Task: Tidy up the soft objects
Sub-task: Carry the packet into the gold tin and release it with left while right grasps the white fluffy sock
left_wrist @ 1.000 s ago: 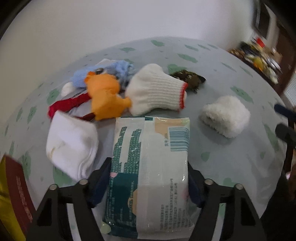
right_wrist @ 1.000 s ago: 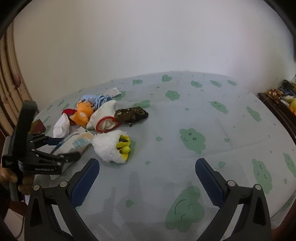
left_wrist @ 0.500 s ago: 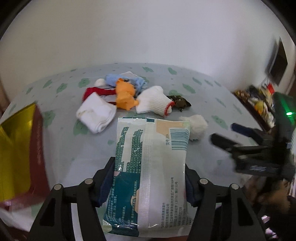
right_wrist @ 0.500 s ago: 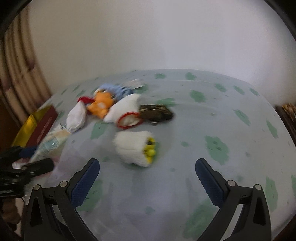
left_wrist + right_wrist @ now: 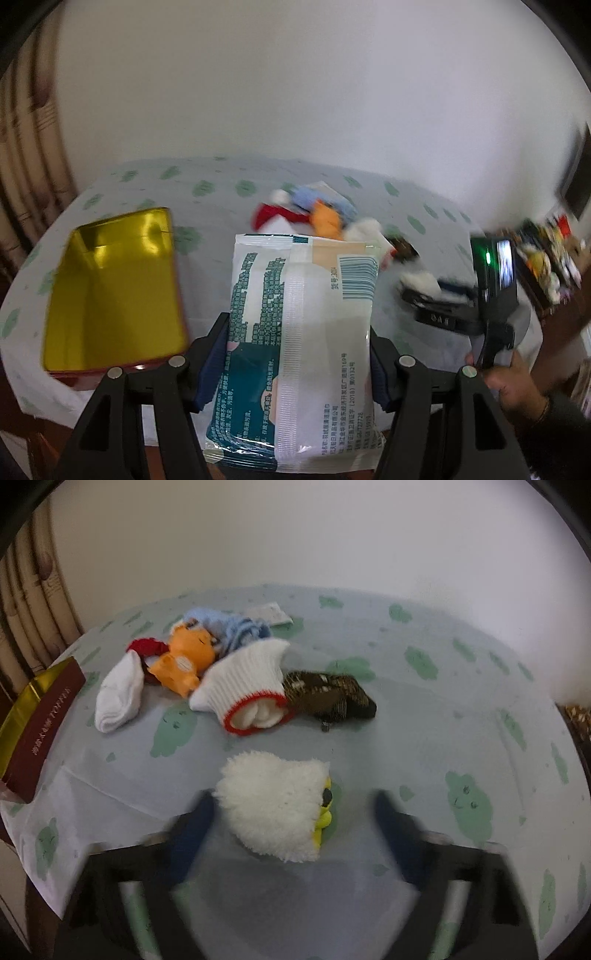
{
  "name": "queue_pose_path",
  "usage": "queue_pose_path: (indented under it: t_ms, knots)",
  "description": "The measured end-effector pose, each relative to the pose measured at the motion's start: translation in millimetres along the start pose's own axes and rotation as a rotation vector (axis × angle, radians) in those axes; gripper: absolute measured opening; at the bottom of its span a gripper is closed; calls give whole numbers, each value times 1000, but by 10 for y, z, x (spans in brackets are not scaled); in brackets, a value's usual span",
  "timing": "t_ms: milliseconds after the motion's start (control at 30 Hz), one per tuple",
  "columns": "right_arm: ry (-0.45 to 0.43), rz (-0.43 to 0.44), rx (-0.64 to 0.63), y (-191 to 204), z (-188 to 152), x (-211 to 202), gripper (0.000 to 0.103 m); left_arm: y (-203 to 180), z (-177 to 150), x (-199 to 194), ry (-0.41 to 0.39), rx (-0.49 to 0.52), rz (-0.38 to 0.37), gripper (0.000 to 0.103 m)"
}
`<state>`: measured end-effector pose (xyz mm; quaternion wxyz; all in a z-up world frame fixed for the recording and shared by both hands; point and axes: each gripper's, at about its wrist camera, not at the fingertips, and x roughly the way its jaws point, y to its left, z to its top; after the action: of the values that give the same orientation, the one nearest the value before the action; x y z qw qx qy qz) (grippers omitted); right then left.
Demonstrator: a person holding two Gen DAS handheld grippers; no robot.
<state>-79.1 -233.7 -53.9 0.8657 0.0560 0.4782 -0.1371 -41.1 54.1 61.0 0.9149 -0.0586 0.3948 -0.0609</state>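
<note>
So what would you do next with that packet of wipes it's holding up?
Probably swing the left tongs toward the open gold tin and lower the wipes packet in. The packet is clamped between the pads, lifted off the table, and the tin sits empty just beside it. Meanwhile the right tongs have just been closing around the fluffy white toy, not yet pressing it.

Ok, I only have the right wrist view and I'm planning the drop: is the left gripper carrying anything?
Observer: Yes. The left gripper is shut on a wet-wipes packet, with its pads on the two long sides.
Operator: Is the red box by the table edge open?
Observer: Yes. Its gold inside faces up, and I can see nothing in it.
Operator: Where is it relative to the packet?
Observer: In the left wrist view it lies to the left of the packet, apart from it.
</note>
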Motion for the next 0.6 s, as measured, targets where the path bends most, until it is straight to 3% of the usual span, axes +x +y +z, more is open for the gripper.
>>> queue_pose_path:
  t_ms: [33, 167, 300, 433, 600]
  knots:
    - [9, 5, 6, -10, -12, 18, 39, 109, 50, -32, -2, -24, 20, 66]
    - [3, 18, 3, -24, -59, 37, 38, 623, 255, -43, 6, -76, 162, 66]
    - [-6, 20, -9, -5, -85, 23, 38, 1096, 386, 143, 41, -61, 303, 66]
    - [-8, 27, -5, -22, -90, 12, 38, 1584, 487, 464, 92, -89, 351, 66]
    - [-8, 26, -2, -19, -80, 17, 38, 1898, 574, 850, 138, -74, 413, 68]
